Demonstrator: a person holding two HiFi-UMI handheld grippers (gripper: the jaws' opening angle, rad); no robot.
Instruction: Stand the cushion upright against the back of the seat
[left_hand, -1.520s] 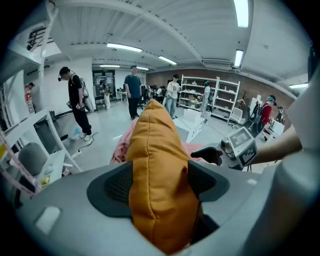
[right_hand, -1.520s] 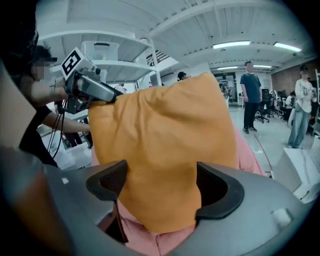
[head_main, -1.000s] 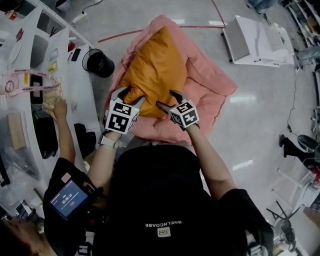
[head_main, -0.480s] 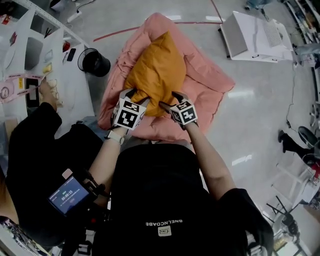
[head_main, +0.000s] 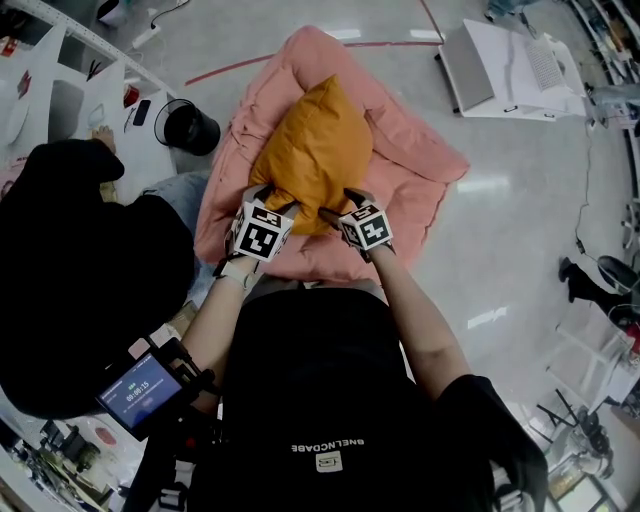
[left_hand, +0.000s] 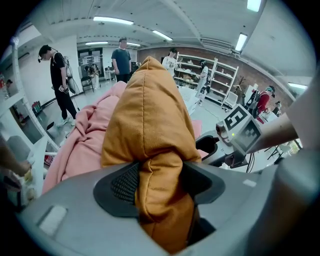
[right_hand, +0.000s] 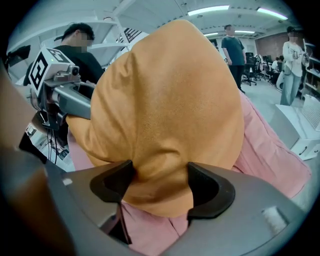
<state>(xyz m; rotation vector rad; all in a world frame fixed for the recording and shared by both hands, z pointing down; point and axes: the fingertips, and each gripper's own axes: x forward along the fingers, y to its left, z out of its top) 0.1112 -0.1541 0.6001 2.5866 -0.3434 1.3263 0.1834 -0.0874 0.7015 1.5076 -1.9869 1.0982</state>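
The left gripper (head_main: 272, 196) and right gripper (head_main: 338, 202) each pinched a near corner of the orange cushion (head_main: 312, 145) on the pink seat (head_main: 420, 165), mid-placement; next, I reckoned, it needed tipping up against the back.

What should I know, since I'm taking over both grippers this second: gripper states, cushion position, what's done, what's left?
Left gripper: shut on the near corner of the orange cushion, fabric bunched between the pads.
Right gripper: shut on the cushion's near edge.
Cushion: resting on the pink seat, its tip pointing away from the person.
Done: both grips taken.
Left: prop it upright against the seat's back, then release.
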